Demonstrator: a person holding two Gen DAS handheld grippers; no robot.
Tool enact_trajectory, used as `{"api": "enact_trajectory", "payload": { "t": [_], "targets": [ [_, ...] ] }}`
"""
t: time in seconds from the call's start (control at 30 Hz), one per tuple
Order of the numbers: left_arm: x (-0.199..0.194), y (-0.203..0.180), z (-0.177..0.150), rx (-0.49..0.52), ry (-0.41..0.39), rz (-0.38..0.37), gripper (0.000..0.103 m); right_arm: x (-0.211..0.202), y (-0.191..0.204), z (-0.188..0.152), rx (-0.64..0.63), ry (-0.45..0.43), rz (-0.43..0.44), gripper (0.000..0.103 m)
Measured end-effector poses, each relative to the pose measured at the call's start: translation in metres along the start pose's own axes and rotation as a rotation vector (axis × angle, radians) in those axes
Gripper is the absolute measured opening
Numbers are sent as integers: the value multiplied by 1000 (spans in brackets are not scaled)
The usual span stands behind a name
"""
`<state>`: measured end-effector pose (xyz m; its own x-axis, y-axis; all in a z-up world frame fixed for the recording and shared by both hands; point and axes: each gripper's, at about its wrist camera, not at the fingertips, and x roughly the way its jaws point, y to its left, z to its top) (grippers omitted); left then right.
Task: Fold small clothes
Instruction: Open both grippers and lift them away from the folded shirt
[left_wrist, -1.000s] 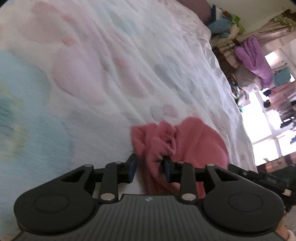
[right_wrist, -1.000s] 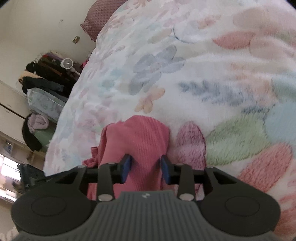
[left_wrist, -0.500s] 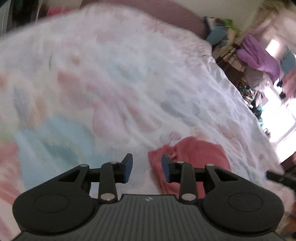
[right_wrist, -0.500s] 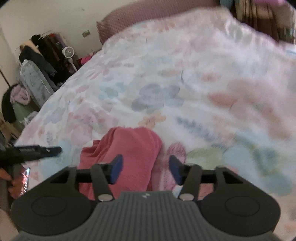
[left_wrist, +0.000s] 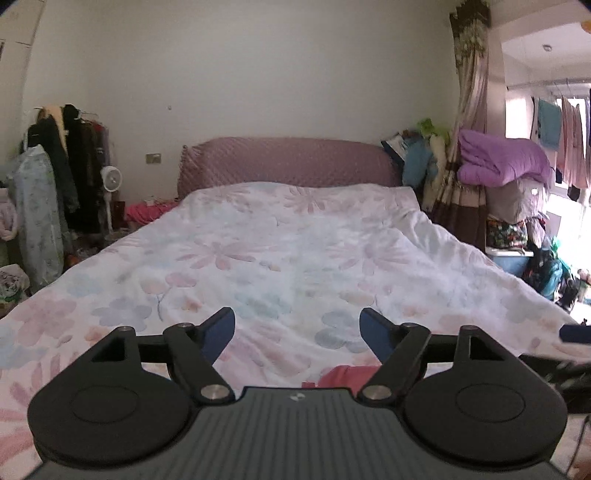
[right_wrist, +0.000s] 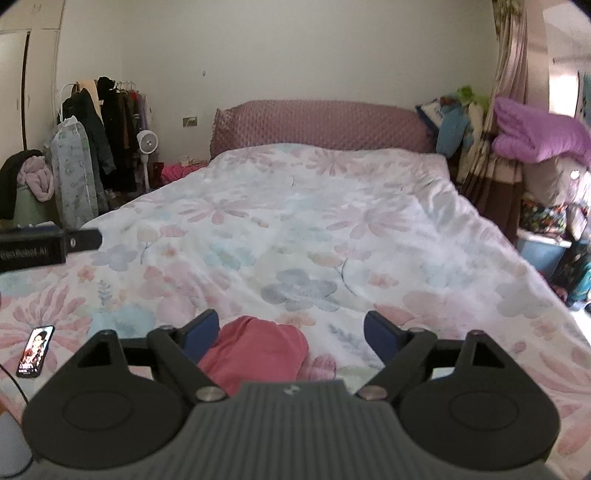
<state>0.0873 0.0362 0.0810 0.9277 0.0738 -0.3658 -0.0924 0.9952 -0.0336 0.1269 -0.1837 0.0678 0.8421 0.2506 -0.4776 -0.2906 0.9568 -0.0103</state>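
A small pink-red knit garment (right_wrist: 255, 352) lies bunched on the floral bedspread (right_wrist: 295, 240), near the bed's front edge. In the right wrist view it sits just ahead of my right gripper (right_wrist: 291, 328), toward its left finger; the gripper is open, empty and raised above it. In the left wrist view only a strip of the garment (left_wrist: 347, 374) shows above the gripper body, near the right finger. My left gripper (left_wrist: 297, 326) is open and empty, held above the bedspread (left_wrist: 295, 258).
A phone (right_wrist: 36, 350) lies on the bed at the left. The other gripper's black body (right_wrist: 37, 245) shows at the left edge. A pink headboard (right_wrist: 317, 123), a clothes rack (right_wrist: 92, 147) on the left and piled bedding (right_wrist: 535, 136) on the right surround the bed.
Both grippers let go of the pink garment, opened wide and lifted back, tilting up to face the whole bed. The garment stays bunched on the bedspread.
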Motion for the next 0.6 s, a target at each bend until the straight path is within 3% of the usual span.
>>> {"api": "enact_trajectory", "payload": {
  "t": [0.07, 0.23, 0.33, 0.43, 0.6],
  "targets": [
    [-9, -5, -5, 9, 28, 6, 94, -14, 11, -10, 6, -3, -20, 82],
    [-12, -22, -29, 88, 188, -34, 94, -33, 32, -41, 35, 40, -24, 82],
    [-17, -28, -51, 91, 204, -17, 94, -27, 41, -59, 43, 157, -21, 82],
    [-14, -29, -70, 81, 290, -9, 94, -20, 39, -78, 127, 279, -15, 82],
    [-21, -27, -95, 58, 408, -7, 92, -19, 46, -107, 129, 359, -20, 82]
  ]
}}
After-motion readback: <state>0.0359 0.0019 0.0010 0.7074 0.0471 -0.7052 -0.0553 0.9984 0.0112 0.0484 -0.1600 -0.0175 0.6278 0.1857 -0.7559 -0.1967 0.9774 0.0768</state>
